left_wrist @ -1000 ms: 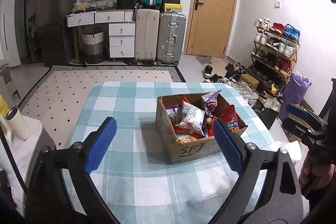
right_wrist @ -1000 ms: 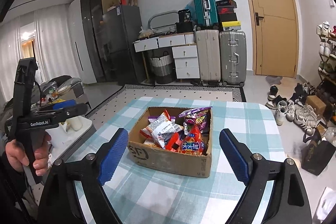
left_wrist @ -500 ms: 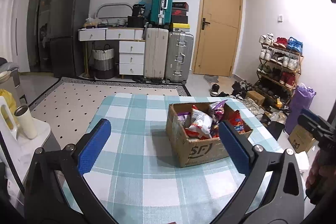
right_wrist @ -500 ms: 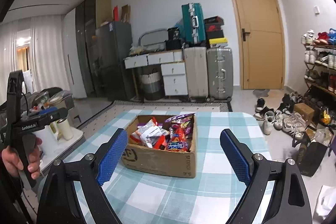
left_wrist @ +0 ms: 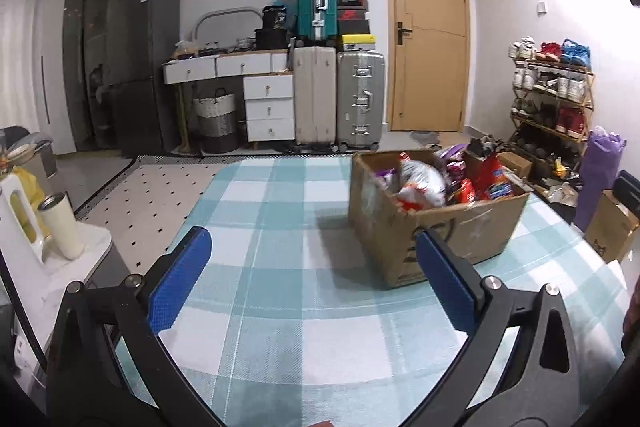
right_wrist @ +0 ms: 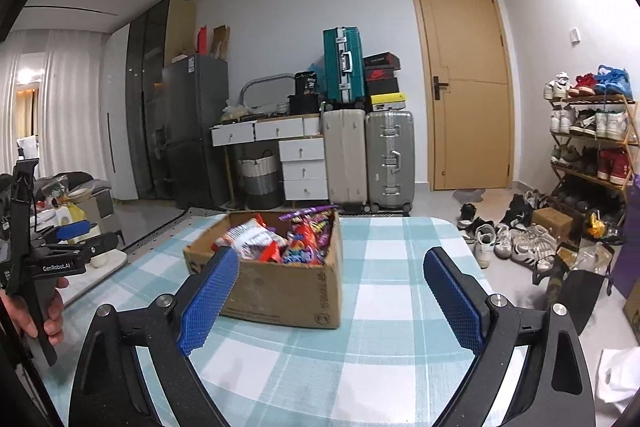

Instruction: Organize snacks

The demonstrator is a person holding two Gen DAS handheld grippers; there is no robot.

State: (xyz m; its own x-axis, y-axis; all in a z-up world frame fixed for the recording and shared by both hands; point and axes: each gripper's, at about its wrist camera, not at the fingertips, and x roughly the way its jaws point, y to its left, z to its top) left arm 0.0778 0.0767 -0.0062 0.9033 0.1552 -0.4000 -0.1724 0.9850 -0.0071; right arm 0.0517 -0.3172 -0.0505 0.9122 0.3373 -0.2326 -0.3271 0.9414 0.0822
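So here's where you're at: the cardboard box [right_wrist: 280,279] sits on the checked tablecloth [left_wrist: 280,307], and all the snacks [right_wrist: 280,243] are piled up inside it, packets leaning every which way. From your left gripper [left_wrist: 316,279] the box is off around 1 o'clock; from your right gripper [right_wrist: 328,295] it's closer to 11 o'clock, near that gripper's left pad. No packets show on the cloth outside the box.

Both tools are spread wide, blue pads well apart, and neither has anything in it. They're hanging above the table, not touching the box (in the right view your left hand [right_wrist: 36,315] is holding its tool way out at 9 o'clock, clear of the table).

Honestly this could be either end of the job: snacks waiting to be pulled out and sorted, or snacks that are already gathered into the box as the tidy spot. Can't call it from one look. If you do go in, those packets are crinkly and overlapping, so pinch one by an edge that sticks up, not the whole heap
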